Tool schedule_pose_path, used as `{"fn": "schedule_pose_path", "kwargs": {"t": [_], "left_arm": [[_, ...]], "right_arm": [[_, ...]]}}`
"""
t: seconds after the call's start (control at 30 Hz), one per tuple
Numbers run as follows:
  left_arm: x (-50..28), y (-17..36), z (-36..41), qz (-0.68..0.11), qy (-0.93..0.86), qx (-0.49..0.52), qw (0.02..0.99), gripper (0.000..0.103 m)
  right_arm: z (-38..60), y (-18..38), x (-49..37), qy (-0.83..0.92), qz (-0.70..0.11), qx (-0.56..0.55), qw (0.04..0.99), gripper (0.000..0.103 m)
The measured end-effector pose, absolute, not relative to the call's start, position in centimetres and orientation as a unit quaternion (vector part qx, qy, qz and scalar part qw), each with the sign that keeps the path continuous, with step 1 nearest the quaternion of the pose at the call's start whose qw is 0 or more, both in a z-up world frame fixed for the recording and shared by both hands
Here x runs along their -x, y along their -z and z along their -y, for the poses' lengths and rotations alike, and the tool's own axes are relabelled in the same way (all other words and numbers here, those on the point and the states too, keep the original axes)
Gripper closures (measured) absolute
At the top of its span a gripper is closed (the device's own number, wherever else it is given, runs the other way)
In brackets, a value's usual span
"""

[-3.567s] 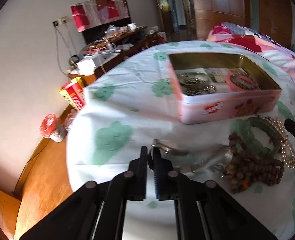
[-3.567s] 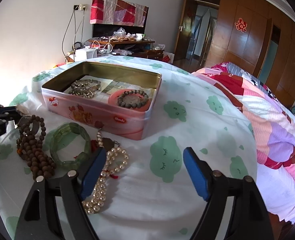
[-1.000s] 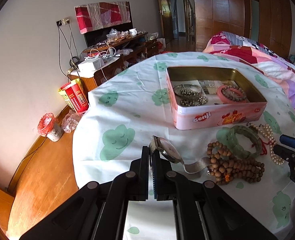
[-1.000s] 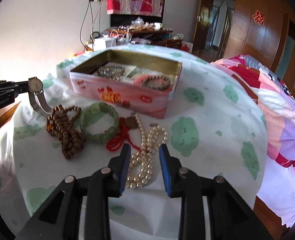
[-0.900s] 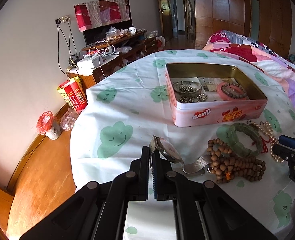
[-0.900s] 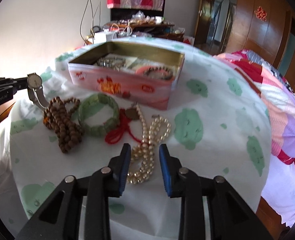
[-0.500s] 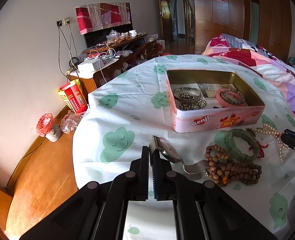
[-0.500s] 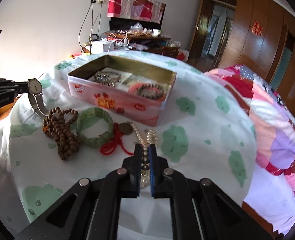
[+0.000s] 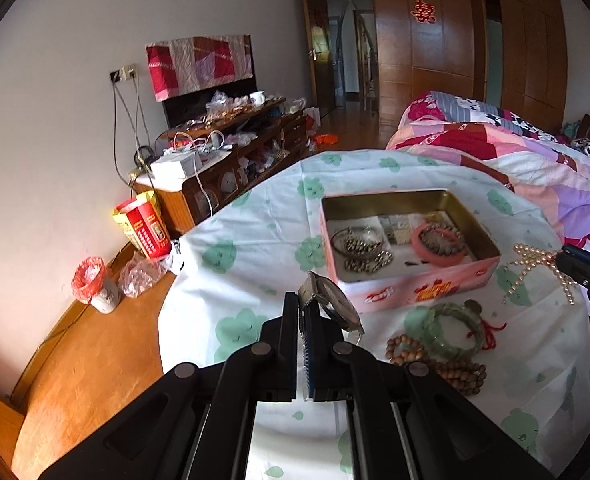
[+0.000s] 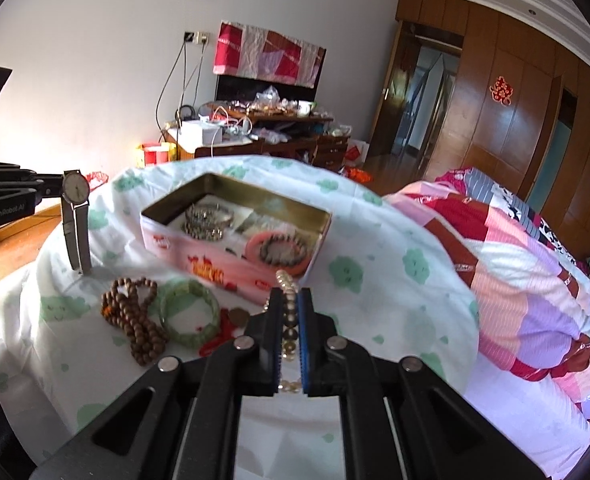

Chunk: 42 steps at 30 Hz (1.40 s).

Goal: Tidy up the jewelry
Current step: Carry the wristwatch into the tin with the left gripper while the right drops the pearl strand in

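Left gripper [image 9: 303, 306] is closed on a wristwatch [image 9: 337, 307], held above the table [image 9: 255, 236]. Right gripper [image 10: 291, 300] is closed on a pearl necklace [image 10: 288, 312], lifted beside the open pink tin [image 10: 231, 258]. Wooden beads [image 10: 135, 320] and green bangle [image 10: 189, 314] lie on the cloth.

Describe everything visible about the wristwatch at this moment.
The wristwatch has a round pale dial in a silver case and a silvery mesh-like metal band. The left gripper, shut, pinches it at the case's edge, face upright in the right wrist view. Its band hangs straight down; the lower end reaches the white cloud-print sheet, though contact there is unclear.
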<state>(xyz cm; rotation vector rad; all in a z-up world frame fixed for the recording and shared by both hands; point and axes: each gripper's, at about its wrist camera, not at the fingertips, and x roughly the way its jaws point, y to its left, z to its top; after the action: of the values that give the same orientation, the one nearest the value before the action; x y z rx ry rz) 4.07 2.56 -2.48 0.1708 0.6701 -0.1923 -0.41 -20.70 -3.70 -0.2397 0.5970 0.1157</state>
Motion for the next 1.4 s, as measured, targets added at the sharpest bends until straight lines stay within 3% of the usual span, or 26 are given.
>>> {"fn": "schedule_pose_path", "kwargs": {"t": [0.8,1.4], "left_arm": [[-9.0,-0.1,0.0,-0.312,0.108,-0.120,0.936,0.101],[-14.9,-0.7,3.3,-0.311,0.109,-0.128,0.935,0.101]], "right_arm": [[19.9,0.2,-3.8,-0.083,-0.247,0.104,0.960,0.095],[20.6,1.1,-9.3,-0.068,-0.254,0.084,0.961,0.095]]}}
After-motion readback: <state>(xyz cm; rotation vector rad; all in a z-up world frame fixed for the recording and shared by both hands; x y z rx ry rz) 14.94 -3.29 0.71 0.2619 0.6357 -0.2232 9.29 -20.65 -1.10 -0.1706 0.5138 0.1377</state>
